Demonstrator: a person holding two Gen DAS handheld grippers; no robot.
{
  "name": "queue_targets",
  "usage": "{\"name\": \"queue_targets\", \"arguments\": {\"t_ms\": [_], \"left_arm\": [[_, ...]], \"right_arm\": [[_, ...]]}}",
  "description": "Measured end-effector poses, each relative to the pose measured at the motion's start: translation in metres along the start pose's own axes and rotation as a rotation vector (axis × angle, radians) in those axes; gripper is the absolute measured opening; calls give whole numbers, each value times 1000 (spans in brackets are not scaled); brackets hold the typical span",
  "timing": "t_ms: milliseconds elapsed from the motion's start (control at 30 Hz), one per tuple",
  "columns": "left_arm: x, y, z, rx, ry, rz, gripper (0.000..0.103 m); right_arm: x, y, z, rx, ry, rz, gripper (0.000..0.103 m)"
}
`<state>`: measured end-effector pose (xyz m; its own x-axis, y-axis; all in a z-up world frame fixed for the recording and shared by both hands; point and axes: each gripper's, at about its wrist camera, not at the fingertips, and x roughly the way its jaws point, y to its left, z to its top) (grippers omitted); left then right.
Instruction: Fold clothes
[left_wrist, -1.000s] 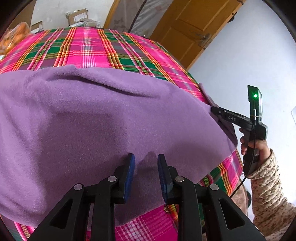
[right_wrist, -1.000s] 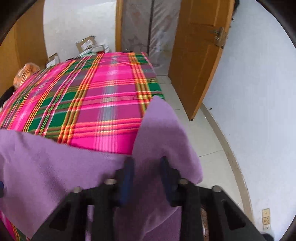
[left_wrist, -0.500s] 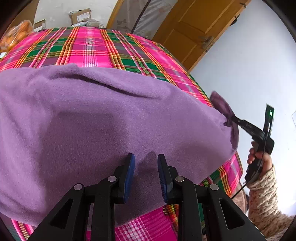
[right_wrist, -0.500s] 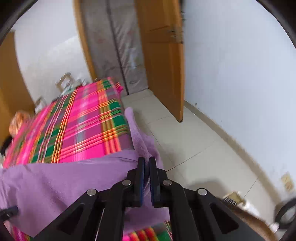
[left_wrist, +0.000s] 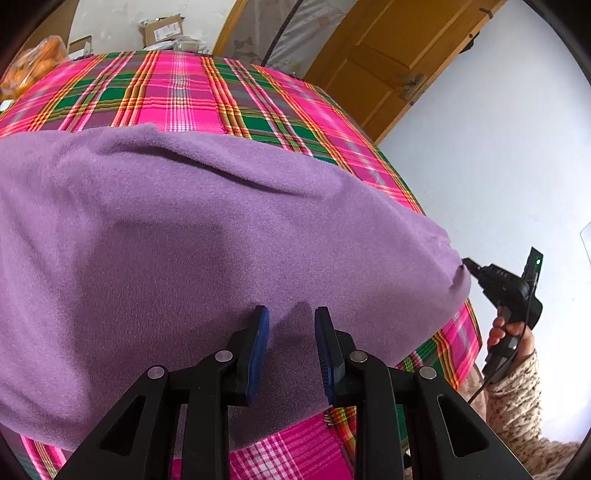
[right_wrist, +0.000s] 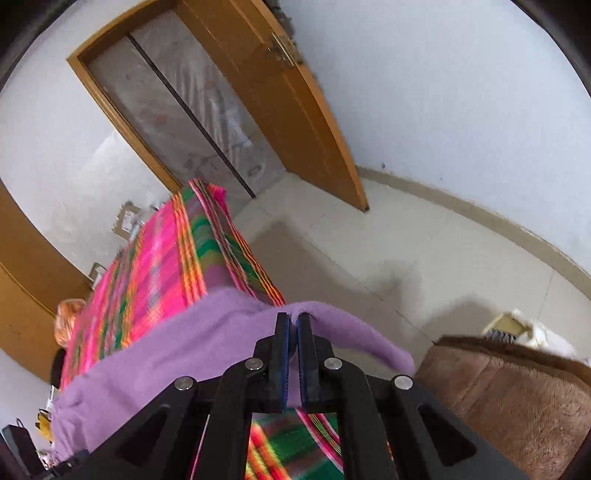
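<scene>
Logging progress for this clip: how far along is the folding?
Early. Done: the purple garment lies spread on the plaid bedcover. In hand: the right claw is shut on the garment's edge; the left claw hovers open above it. Left: no fold is visible yet.

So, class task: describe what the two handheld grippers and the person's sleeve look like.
Both the left gripper and right gripper are black, with blue finger pads and silver rivets. The right one has a pistol handle, green light and black cable. The sleeve is beige, brown-speckled knit.
</scene>
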<state>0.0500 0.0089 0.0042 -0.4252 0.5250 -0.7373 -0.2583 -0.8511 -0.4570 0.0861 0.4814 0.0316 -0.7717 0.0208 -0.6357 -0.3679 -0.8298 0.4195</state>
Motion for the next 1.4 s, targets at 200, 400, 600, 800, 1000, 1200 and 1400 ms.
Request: {"name": "queue_targets", "arguments": {"t_ms": [200, 400, 600, 800, 1000, 1200, 1400], "left_arm": [[-4, -2, 3, -25, -16, -5, 26], [-4, -10, 2, 4, -18, -11, 26], [4, -7, 1, -7, 8, -14, 26], [4, -6, 0, -9, 8, -21, 26], [5, -6, -1, -17, 4, -30, 26], [2, -5, -4, -17, 4, -31, 26], [1, -3, -4, -16, 1, -33, 26]], "right_arm": [[-14, 11, 22, -12, -65, 46, 4], [-13, 14, 30, -24, -90, 48, 4], [11, -24, -4, 69, 28, -7, 4], [18, -45, -17, 122, 66, -66, 2], [2, -29, -14, 48, 25, -86, 3], [12, 16, -16, -118, 54, -33, 11], [11, 25, -40, -182, 92, -77, 30]]}}
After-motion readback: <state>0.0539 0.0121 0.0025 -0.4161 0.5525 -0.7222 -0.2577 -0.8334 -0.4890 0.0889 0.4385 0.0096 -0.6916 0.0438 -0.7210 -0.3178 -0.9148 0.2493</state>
